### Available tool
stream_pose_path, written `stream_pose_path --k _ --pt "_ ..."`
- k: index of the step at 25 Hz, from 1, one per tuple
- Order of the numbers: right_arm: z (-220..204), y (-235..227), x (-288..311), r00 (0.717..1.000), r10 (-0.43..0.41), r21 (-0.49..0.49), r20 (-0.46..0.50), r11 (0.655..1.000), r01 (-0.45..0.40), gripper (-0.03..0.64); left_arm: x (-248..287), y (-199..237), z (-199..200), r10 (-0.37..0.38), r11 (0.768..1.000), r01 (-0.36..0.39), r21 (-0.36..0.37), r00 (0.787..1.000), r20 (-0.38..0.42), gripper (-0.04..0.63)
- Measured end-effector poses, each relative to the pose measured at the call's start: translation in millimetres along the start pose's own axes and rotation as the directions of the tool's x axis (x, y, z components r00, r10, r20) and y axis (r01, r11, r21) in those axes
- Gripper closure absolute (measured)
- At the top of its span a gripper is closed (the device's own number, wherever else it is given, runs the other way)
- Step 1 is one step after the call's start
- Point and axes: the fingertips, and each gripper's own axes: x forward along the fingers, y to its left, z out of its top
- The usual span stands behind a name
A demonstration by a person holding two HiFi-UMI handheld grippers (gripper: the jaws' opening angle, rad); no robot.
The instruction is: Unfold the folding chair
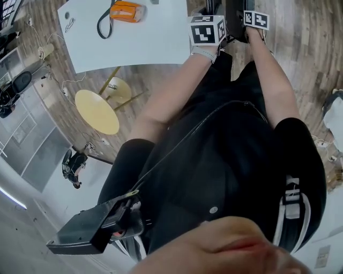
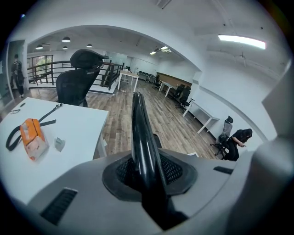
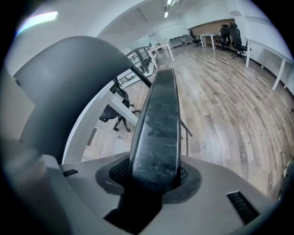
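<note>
Nearest the head camera, a black box (image 1: 86, 233) hangs on a thin cord against the person's dark clothing, and both bare forearms reach out ahead, side by side. Out there the left gripper (image 2: 146, 170) has its jaws closed on a thin, glossy black tube of the folding chair (image 2: 140, 133), which rises straight out from between the pads. Just beside it, the right gripper (image 3: 154, 172) is clamped on a broad, dark, scuffed bar (image 3: 158, 121) of the same chair. So the chair is held in front of the person, over the wood floor (image 1: 305, 43), next to a white table (image 1: 144, 45) that carries an orange pack (image 1: 127, 10) and a black strap (image 1: 103, 25). A round yellow stool (image 1: 96, 111) stands near that table's corner.
</note>
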Motion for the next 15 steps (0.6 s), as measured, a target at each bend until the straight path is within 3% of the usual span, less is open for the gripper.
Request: stream_pose_path --k 8,15 --pt "-8.9 -64.4 -14.6 0.993 0.118 0.064 -0.006 0.991 -0.118 0.445 8.4 14.0 -11.5 0.006 0.999 -0.005 -0.039 0.999 0.036 0.523" --pt "-21.5 -111.7 -17.0 0.970 0.244 0.100 0.006 0.965 -0.243 0.443 16.7 19.1 -21.4 -0.014 0.998 0.017 -0.068 0.999 0.045 0.522"
